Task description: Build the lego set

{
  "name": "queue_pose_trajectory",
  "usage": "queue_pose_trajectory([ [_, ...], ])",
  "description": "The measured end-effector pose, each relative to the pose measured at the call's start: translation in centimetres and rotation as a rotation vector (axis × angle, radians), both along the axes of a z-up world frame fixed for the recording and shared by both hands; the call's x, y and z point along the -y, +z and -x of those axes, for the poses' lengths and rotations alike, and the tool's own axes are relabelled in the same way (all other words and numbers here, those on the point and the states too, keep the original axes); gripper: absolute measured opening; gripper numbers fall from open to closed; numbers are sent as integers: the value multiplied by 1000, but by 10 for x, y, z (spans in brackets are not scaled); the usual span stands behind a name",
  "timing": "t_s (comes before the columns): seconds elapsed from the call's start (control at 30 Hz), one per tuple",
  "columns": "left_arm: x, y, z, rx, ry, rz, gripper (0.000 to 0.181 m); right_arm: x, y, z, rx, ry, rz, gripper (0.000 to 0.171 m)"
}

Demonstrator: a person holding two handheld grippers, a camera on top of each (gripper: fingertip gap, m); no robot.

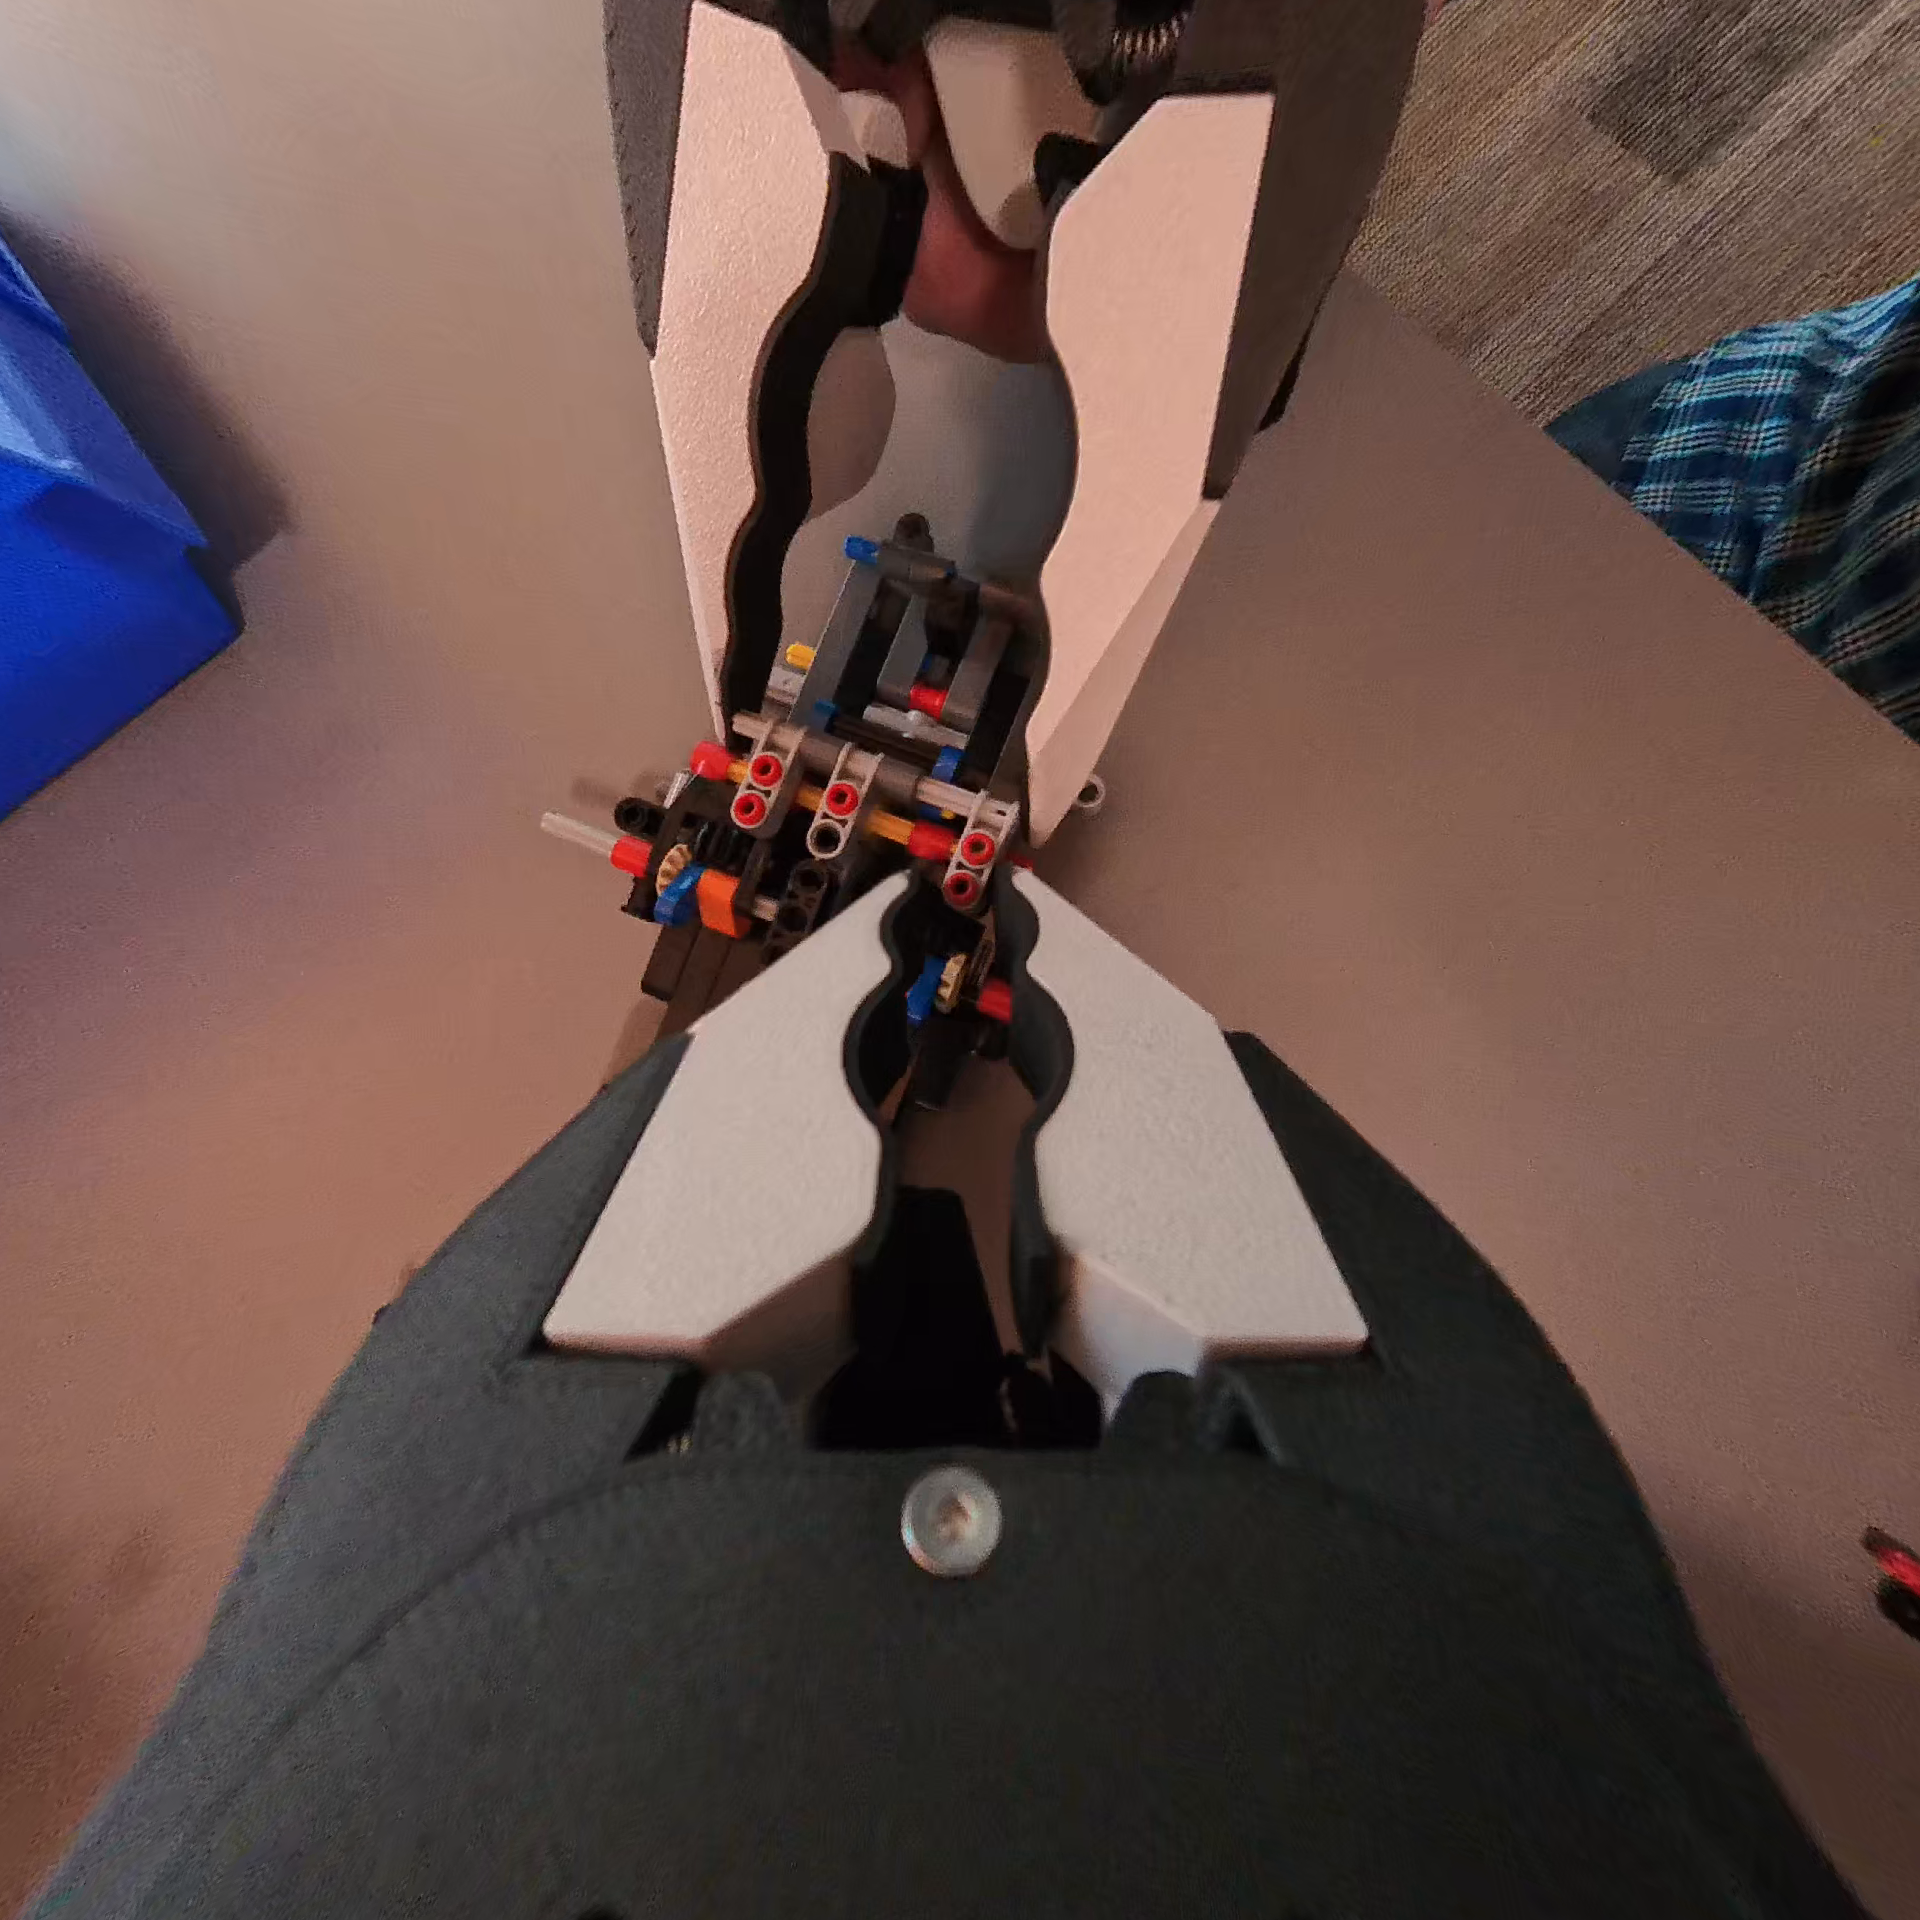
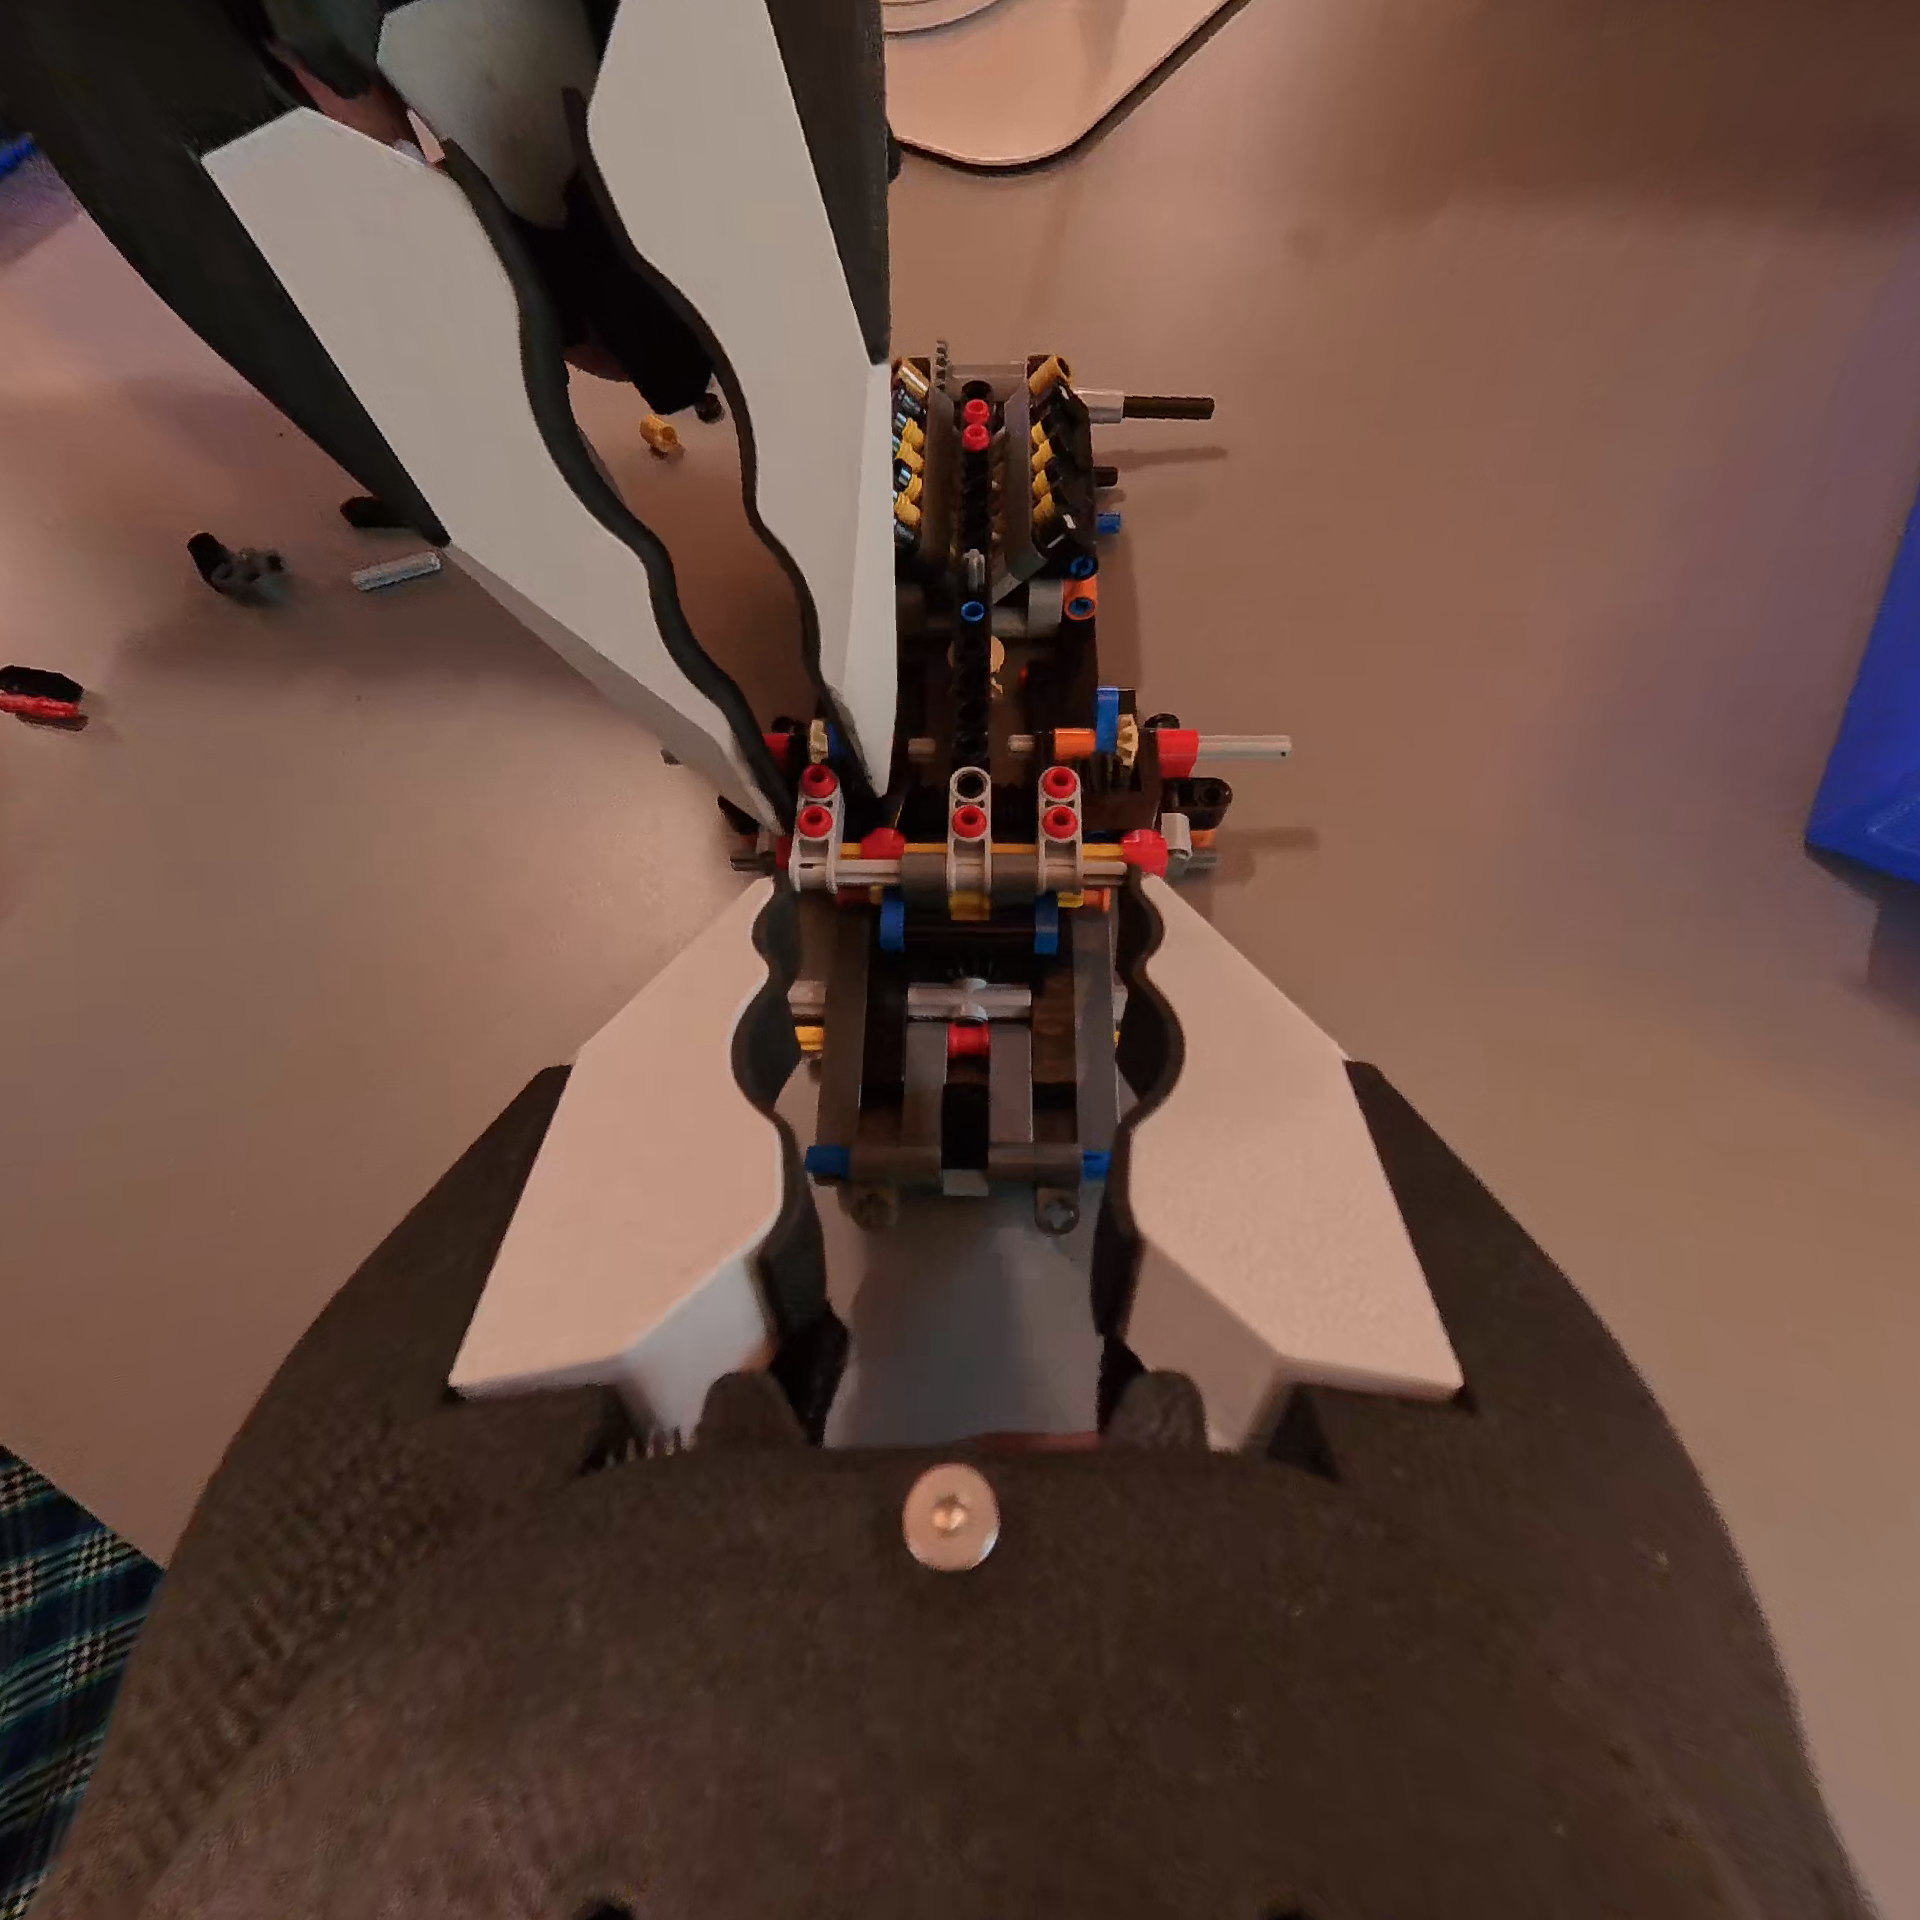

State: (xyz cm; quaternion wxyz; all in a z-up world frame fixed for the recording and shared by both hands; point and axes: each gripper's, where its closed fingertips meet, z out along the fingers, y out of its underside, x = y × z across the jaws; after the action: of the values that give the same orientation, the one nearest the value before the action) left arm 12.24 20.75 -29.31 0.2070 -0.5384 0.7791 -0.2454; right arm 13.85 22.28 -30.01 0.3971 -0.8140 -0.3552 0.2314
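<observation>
Right gripper clamps the lego model; left gripper grips its opposite end.

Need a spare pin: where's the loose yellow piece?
In the right wrist view, the yellow piece lies on the table, upper left, beyond the left gripper.

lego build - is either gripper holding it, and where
Both hold the lego build: right gripper clamps its grey frame end, left gripper pinches its side by the red-pinned beams.
</observation>
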Motion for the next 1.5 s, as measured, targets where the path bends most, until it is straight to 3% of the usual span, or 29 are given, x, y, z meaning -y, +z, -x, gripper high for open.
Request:
queue_pose_trajectory([
  [0.93,2,-1,-1,17,30,-27,9,4,2,0,-52,59,56,55],
  [1.03,3,-1,-3,35,43,-48,9,5,1,1,-49,74,61,48],
  [1.2,2,-1,-4,51,58,-66,9,3,3,0,-62,61,56,49],
  [1.3,2,-2,-4,47,56,-73,9,1,8,-3,-79,36,25,62],
  [1.5,0,-2,-2,36,41,-80,8,-4,5,-2,-32,52,0,58],
])
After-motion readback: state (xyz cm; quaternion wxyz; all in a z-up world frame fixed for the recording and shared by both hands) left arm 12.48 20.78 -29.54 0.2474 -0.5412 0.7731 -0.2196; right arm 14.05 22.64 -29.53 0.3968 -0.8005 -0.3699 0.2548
